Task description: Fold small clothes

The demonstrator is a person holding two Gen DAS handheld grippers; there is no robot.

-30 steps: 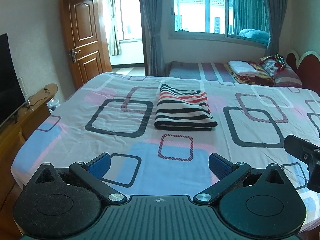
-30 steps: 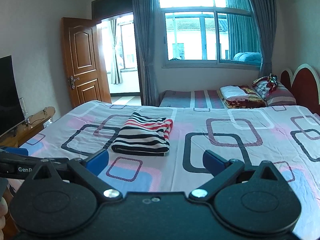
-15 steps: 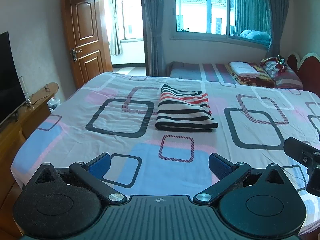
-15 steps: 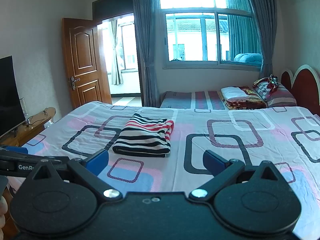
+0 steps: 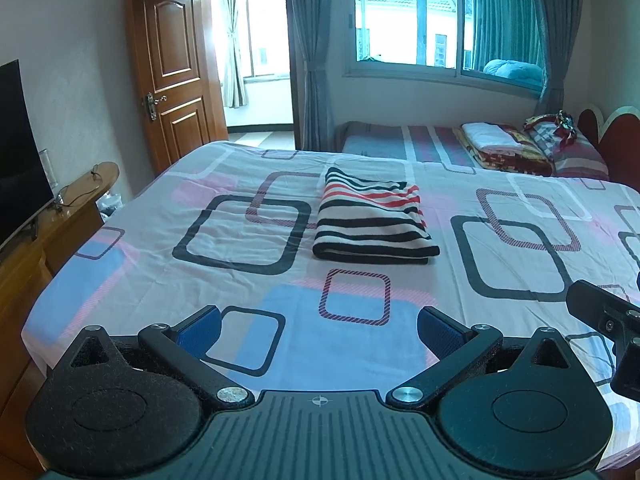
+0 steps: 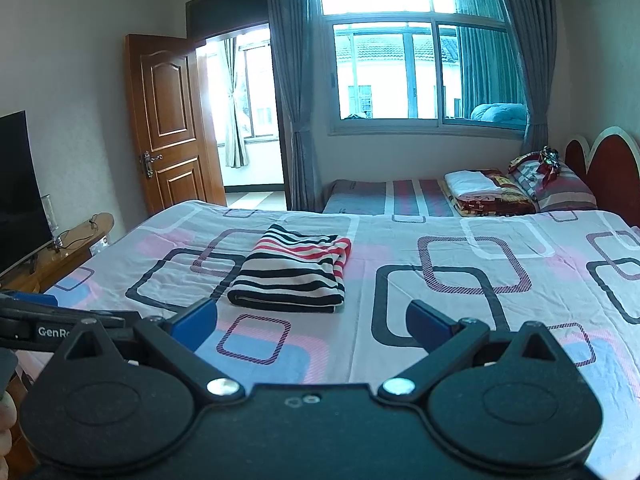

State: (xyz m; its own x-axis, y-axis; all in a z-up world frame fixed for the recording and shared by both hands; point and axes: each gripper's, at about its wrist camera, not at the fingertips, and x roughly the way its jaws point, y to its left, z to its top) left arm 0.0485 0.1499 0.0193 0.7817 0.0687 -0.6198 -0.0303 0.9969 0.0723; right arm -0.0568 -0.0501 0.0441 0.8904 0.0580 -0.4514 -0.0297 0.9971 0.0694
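The striped garment lies folded on the bed, both claws, left and right, wide and empty, so folding looks finished.

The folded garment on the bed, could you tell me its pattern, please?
The garment has black, white and red stripes; the left wrist view shows it best.

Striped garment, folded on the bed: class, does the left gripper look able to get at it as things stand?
Probably yes. The left gripper is open and the bedsheet between it and the striped garment lies bare.
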